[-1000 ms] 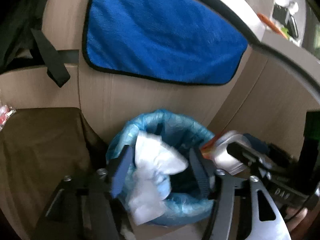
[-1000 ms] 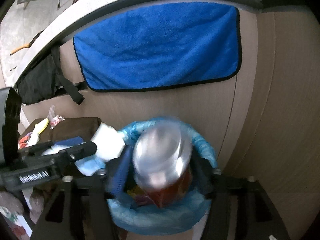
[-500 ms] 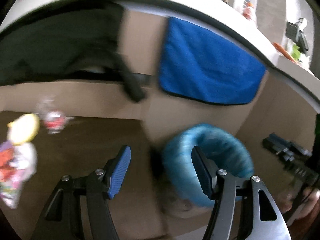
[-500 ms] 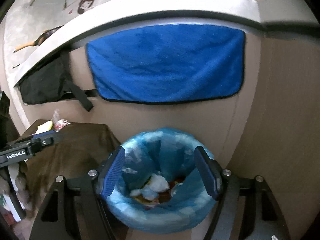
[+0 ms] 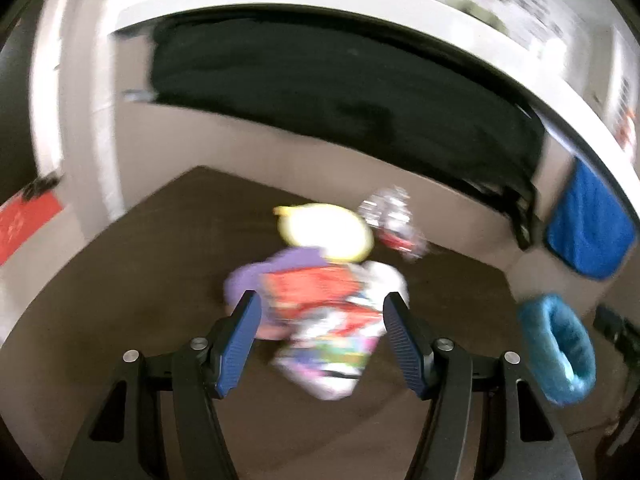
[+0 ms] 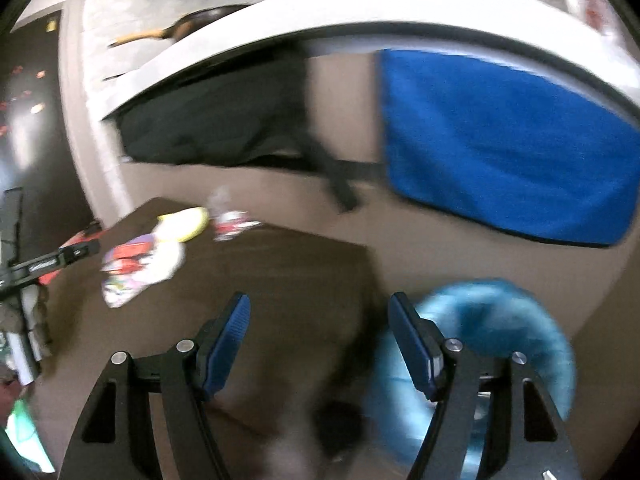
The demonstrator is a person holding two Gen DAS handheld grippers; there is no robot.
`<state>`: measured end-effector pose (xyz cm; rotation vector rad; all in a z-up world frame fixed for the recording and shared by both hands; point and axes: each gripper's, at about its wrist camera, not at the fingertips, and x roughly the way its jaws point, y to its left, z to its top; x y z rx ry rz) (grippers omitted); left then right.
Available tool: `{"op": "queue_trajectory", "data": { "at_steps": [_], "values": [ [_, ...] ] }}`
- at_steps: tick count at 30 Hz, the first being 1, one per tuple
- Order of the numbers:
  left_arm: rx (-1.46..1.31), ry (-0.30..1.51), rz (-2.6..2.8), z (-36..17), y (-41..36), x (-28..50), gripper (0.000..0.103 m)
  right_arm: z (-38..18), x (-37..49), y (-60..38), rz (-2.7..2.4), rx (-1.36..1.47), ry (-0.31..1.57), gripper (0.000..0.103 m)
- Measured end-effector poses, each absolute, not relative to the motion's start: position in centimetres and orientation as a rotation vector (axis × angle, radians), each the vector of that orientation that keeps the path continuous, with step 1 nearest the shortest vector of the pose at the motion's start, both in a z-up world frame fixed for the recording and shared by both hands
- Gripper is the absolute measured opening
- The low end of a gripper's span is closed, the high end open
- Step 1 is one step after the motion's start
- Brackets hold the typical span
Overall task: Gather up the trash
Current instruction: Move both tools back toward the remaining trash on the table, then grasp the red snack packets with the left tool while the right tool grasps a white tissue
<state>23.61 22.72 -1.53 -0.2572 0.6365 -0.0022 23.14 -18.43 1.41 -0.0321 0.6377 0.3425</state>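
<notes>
My left gripper (image 5: 320, 336) is open above the brown table (image 5: 120, 288), with nothing between its blue pads. Just beyond its fingertips lies a blurred pile of trash: a colourful printed wrapper (image 5: 332, 320), a yellow-white round piece (image 5: 326, 232) and a crinkled clear wrapper (image 5: 394, 220). The bin with the blue bag (image 5: 560, 352) stands at the right. My right gripper (image 6: 320, 336) is open and empty over the table's right part, with the blue-bagged bin (image 6: 500, 320) behind its right finger. The same pile, its colourful wrapper (image 6: 136, 268) foremost, lies far left, near the left gripper (image 6: 52, 264).
A wood-panel cabinet front rises behind the table, under a white counter edge (image 6: 280, 28). A blue towel (image 6: 504, 152) and a black bag with straps (image 6: 224, 120) hang on it. A pan (image 6: 188, 26) rests on the counter. Red items (image 5: 24, 220) sit at far left.
Both grippers let their trash drop into the bin and swung left, away from it. The left one now faces the pile on the table; the right one is over the table's right end.
</notes>
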Motion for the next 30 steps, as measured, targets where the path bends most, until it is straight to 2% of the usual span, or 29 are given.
{"op": "queue_trajectory", "data": {
  "at_steps": [5, 12, 16, 22, 23, 24, 25, 26, 27, 30],
  "values": [
    [-0.281, 0.623, 0.027, -1.6, 27.6, 22.4, 0.064, 0.0, 24.7, -10.2, 0.516, -0.058, 0.720, 0.069],
    [-0.342, 0.703, -0.139, -3.5, 27.5, 24.0, 0.064, -1.4, 26.2, -0.3, 0.638, -0.152, 0.758, 0.069],
    [-0.454, 0.782, -0.223, -4.6, 26.9, 26.4, 0.064, -2.1, 27.6, 0.7, 0.592, -0.184, 0.768, 0.069],
    [-0.579, 0.885, -0.284, -5.9, 24.8, 29.3, 0.060, -2.8, 29.7, -3.0, 0.483, -0.176, 0.784, 0.069],
    [-0.591, 0.889, -0.279, -6.0, 24.7, 29.7, 0.054, -2.9, 30.0, -3.6, 0.471, -0.165, 0.788, 0.069],
    [-0.600, 0.889, -0.269, -6.1, 24.5, 30.2, 0.041, -3.0, 30.5, -4.4, 0.457, -0.148, 0.794, 0.069],
    [-0.602, 0.885, -0.247, -6.1, 24.3, 30.8, 0.033, -3.0, 30.8, -4.7, 0.450, -0.136, 0.798, 0.069],
    [-0.601, 0.878, -0.225, -6.2, 24.0, 31.4, 0.019, -3.1, 31.1, -5.4, 0.443, -0.114, 0.807, 0.069],
    [-0.599, 0.875, -0.216, -6.4, 23.8, 31.8, 0.014, -3.2, 31.2, -5.8, 0.441, -0.097, 0.813, 0.069],
    [-0.592, 0.861, -0.216, -6.5, 22.5, 32.8, 0.010, -3.5, 31.1, -7.2, 0.442, -0.055, 0.814, 0.069]
  ]
}}
